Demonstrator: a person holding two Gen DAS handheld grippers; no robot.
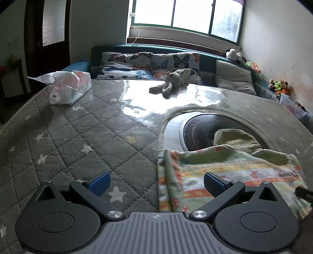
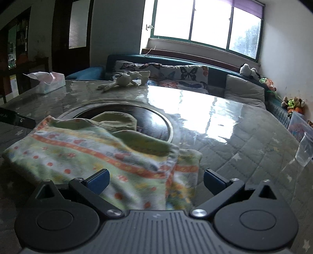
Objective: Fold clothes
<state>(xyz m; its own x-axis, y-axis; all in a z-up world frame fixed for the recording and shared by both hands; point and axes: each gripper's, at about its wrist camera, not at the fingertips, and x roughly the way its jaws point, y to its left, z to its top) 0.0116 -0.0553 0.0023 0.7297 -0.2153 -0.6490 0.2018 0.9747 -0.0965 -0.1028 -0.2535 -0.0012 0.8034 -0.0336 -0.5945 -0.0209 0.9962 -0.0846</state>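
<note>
**Both grippers open over a patterned garment on the table**

Left gripper (image 1: 156, 182): fingers (image 1: 99, 182) spread wide, holding nothing, hovering low at the near left edge of the garment (image 1: 225, 173); one finger above the bare quilted cover, the other above the striped cloth. No clear contact with the fabric.

Right gripper (image 2: 156, 181): fingers (image 2: 214, 181) likewise wide apart and empty, poised over the garment (image 2: 93, 154) near its right-hand side, where a folded layer overlaps a second layer beneath.

Garment: pale green with orange bands and red dots, lying rumpled on the near part of the table (image 1: 78, 132), its far edge draped over a dark round inset (image 1: 201, 131) in the tabletop. Plain olive-green fabric (image 1: 234, 139) showing at the far side, partly inside that dark circle.

Table covered by a grey quilted cloth with white stars under a glossy clear sheet, bright with window glare. Farther back: a tissue box (image 1: 68, 89) at the left, a pale plush rabbit (image 1: 172, 82) near the far edge, well apart from the garment. Behind the table, butterfly-print cushions (image 1: 148, 64) on a dark sofa, below the window (image 1: 185, 15).
</note>
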